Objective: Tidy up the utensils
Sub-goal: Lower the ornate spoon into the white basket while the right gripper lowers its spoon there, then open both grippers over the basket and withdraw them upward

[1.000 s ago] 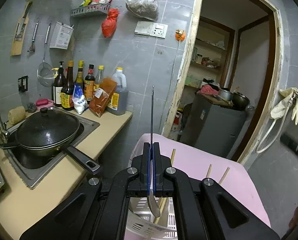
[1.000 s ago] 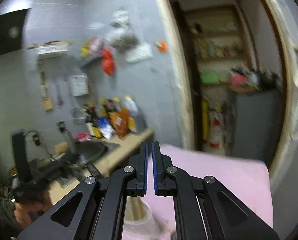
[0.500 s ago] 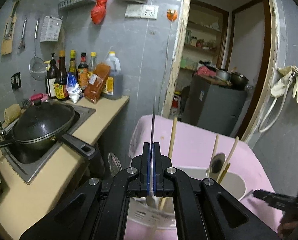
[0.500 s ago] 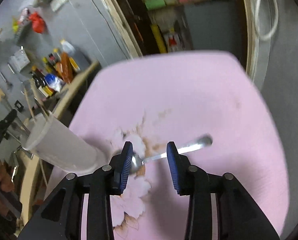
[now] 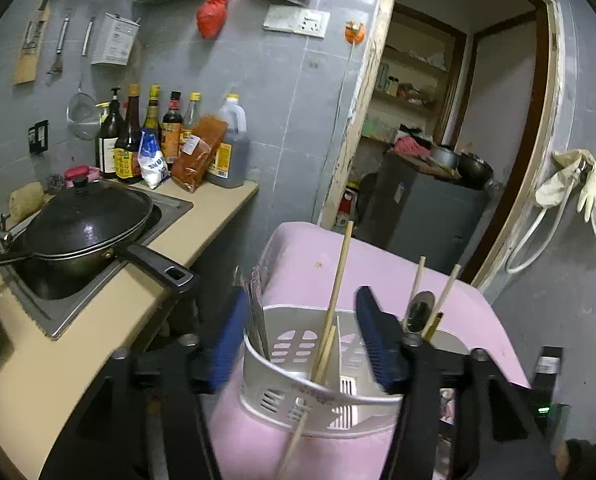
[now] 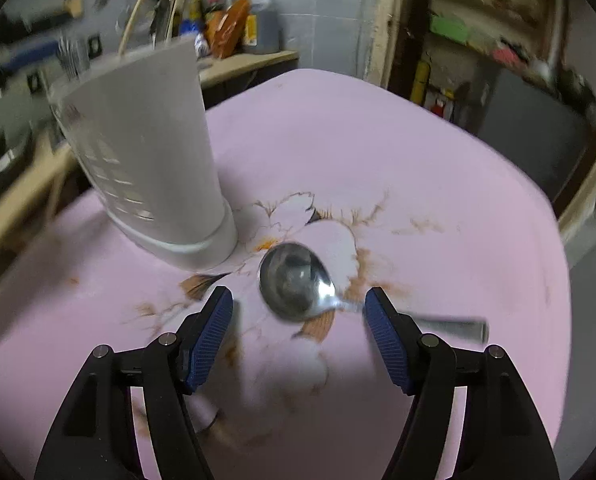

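No readable text anywhere. Bottles (image 5: 166,136) on the desk (image 5: 110,304) carry yellow and white labels, print too small and blurred to read. White box (image 5: 114,40) on the wall has dark print, illegible. Orange packet (image 5: 200,146) label unreadable. Right wrist view is motion-blurred, nothing legible.

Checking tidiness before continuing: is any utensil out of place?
Yes: one metal spoon lies loose on the pink table beside the white utensil holder, not in it, under the open right gripper.
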